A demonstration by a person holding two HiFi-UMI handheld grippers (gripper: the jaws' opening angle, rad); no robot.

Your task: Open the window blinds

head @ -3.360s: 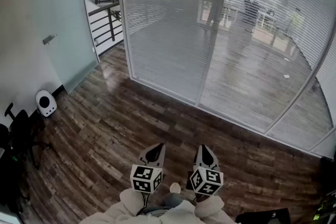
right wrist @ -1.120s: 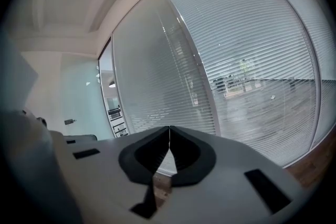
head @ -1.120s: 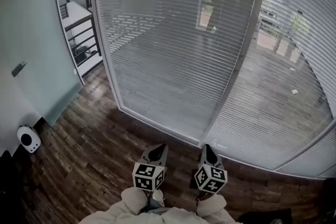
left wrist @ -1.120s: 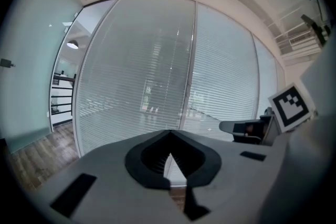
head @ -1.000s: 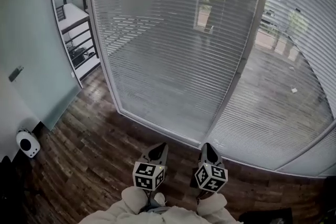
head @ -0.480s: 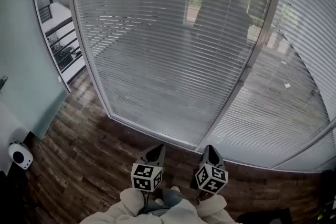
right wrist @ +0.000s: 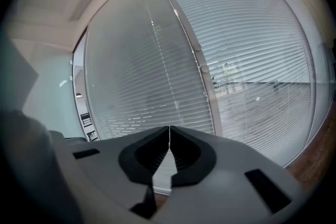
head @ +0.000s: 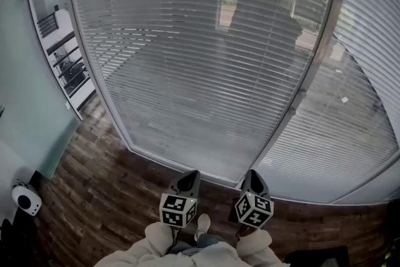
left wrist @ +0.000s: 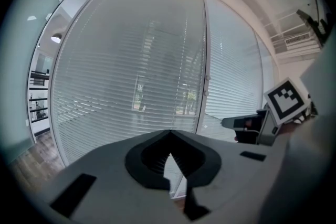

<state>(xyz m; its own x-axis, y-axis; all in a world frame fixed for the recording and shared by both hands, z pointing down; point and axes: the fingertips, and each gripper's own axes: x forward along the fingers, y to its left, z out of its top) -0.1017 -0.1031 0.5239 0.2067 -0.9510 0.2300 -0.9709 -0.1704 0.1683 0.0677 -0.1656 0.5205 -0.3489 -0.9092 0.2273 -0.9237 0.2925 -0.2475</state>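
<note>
1. Wooden floor [head: 94, 197] between the person and the glass wall has shrunk over the last seconds. The blinds [head: 187, 59], slats closed, now fill the head view from 10 to 2 o'clock.
2. That suggests the approach is nearly done; no control is touched yet.
3. The left claw [head: 189, 176] and right claw [head: 250, 174] sit side by side at 6 o'clock, both clenched on nothing and aimed at the blinds.
4. A frame post [head: 306, 84] at 2 o'clock carries a small knob [right wrist: 202, 68], possibly the control; I cannot tell.
5. A white gadget [head: 25, 198] at 8 o'clock and a frosted door [head: 25, 103] at 9 stand well apart, so nothing blocks the way.
</note>
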